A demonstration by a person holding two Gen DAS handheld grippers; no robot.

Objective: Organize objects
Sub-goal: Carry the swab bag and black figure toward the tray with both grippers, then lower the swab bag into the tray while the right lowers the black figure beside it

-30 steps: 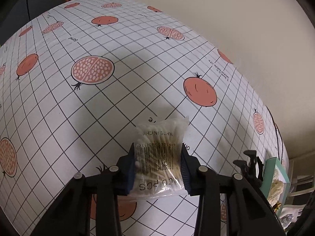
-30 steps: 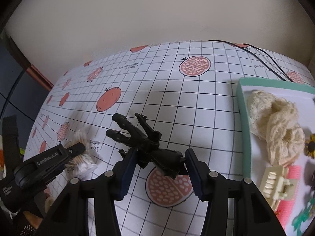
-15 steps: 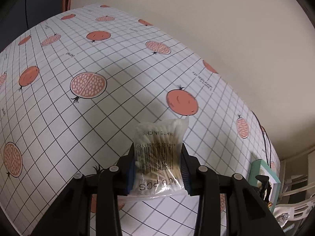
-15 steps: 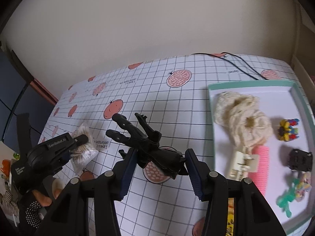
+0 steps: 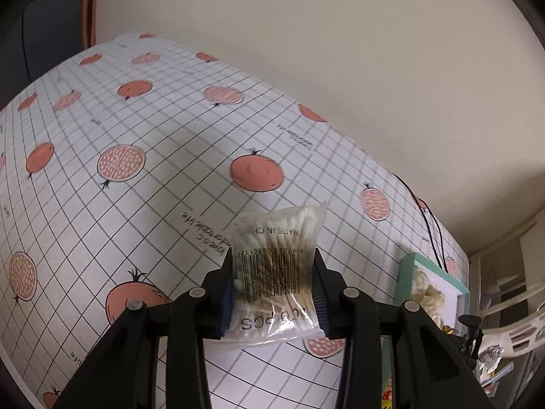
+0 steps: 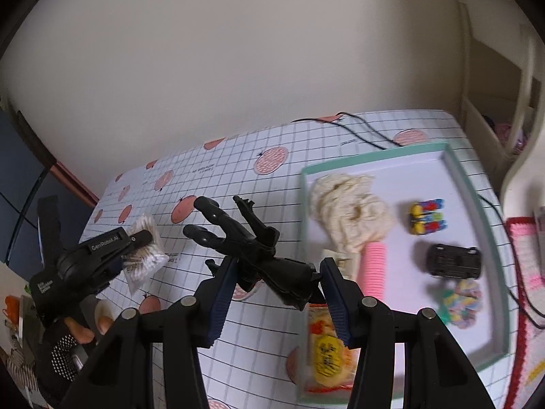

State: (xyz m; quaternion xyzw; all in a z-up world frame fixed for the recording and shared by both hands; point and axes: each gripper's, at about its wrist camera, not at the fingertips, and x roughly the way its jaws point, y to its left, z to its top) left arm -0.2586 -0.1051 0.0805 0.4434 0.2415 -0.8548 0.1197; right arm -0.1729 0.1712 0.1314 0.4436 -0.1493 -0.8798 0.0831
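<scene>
The left tool [image 5: 274, 293] pinches the bag of cotton swabs [image 5: 276, 272] above the tabletop [image 5: 143, 225], well left of the tray [image 6: 477, 204]. The right tool [image 6: 277, 289] clamps a black clip [image 6: 259, 255] just left of the tray. I think both things are in carry, so the next move needs free places in the tray.

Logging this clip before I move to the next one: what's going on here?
A person is tidying small items into a teal-rimmed tray. The left tool grips a bag of cotton swabs above the patterned tablecloth. The right tool holds a black clamp-like gadget beside the tray, which already contains a cream scrunchie, a toy car and other bits.
</scene>
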